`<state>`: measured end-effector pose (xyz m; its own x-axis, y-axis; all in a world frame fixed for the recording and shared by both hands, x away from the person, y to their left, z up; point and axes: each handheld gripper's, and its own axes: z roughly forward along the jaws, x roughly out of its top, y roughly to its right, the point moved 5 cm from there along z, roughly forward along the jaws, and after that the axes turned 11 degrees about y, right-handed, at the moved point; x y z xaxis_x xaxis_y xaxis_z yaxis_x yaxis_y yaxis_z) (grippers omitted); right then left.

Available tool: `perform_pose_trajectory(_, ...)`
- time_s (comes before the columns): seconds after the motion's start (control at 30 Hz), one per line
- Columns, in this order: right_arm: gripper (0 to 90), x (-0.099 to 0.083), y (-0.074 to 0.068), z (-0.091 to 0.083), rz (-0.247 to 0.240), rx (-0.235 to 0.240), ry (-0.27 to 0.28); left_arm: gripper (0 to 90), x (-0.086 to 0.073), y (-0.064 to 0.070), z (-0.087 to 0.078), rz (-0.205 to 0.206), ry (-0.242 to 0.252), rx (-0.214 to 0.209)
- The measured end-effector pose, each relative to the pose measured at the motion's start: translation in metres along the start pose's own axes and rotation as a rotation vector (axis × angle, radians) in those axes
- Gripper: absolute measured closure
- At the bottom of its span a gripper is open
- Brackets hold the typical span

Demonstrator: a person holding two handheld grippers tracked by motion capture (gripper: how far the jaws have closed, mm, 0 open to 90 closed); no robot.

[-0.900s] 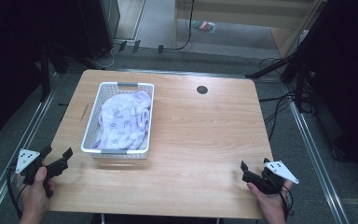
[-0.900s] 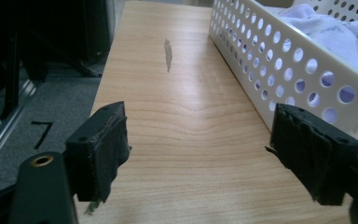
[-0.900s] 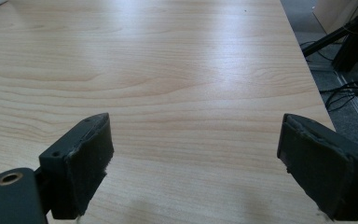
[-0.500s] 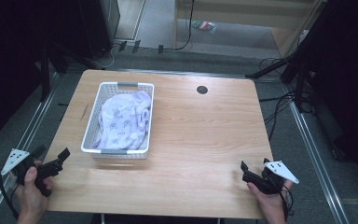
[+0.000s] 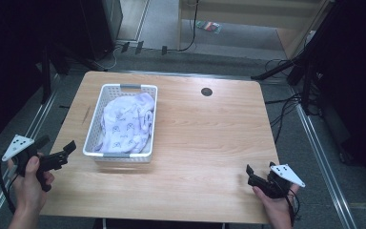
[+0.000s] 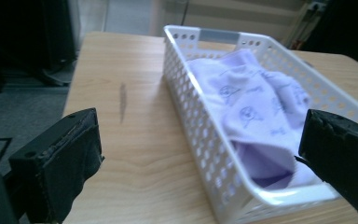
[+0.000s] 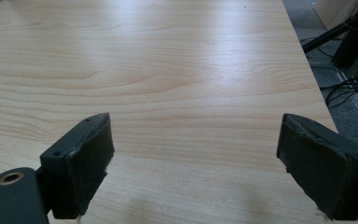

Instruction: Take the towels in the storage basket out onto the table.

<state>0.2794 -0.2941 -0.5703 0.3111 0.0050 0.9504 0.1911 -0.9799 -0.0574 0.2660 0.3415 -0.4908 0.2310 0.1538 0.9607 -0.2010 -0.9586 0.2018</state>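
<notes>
The left gripper (image 5: 59, 155) hovers at the desk's (image 5: 209, 143) near-left corner, jaws spread wide and holding nothing. Just ahead of it and slightly to its right stands the white basket (image 6: 205, 135), its long axis running away from the gripper, with a lilac printed cloth (image 6: 256, 107) heaped inside. Well apart, at the near-right edge, the right gripper (image 5: 257, 179) is likewise wide open and empty over bare wood. The left hand is plainly nearer, so any reach for the cloth probably falls to it.

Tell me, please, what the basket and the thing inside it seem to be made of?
The basket looks like white moulded plastic: rigid walls with regular punched holes. The cloth inside seems soft fabric, pale lilac with small printed figures; it lies folded and creased.
</notes>
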Motion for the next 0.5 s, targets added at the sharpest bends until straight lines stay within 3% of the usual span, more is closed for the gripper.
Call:
perform_pose_trajectory(0.27, 10.9, 0.0, 0.0, 0.0, -0.002, -0.002, -0.002, 0.0, 0.022, 0.017, 0.018, 0.025, -0.049, -0.016)
perform_pose_trajectory(0.5, 10.9, 0.0, 0.0, 0.0, -0.004, 0.002, -0.001, 0.0, 0.033, 0.035, 0.041, 0.053, -0.123, -0.038)
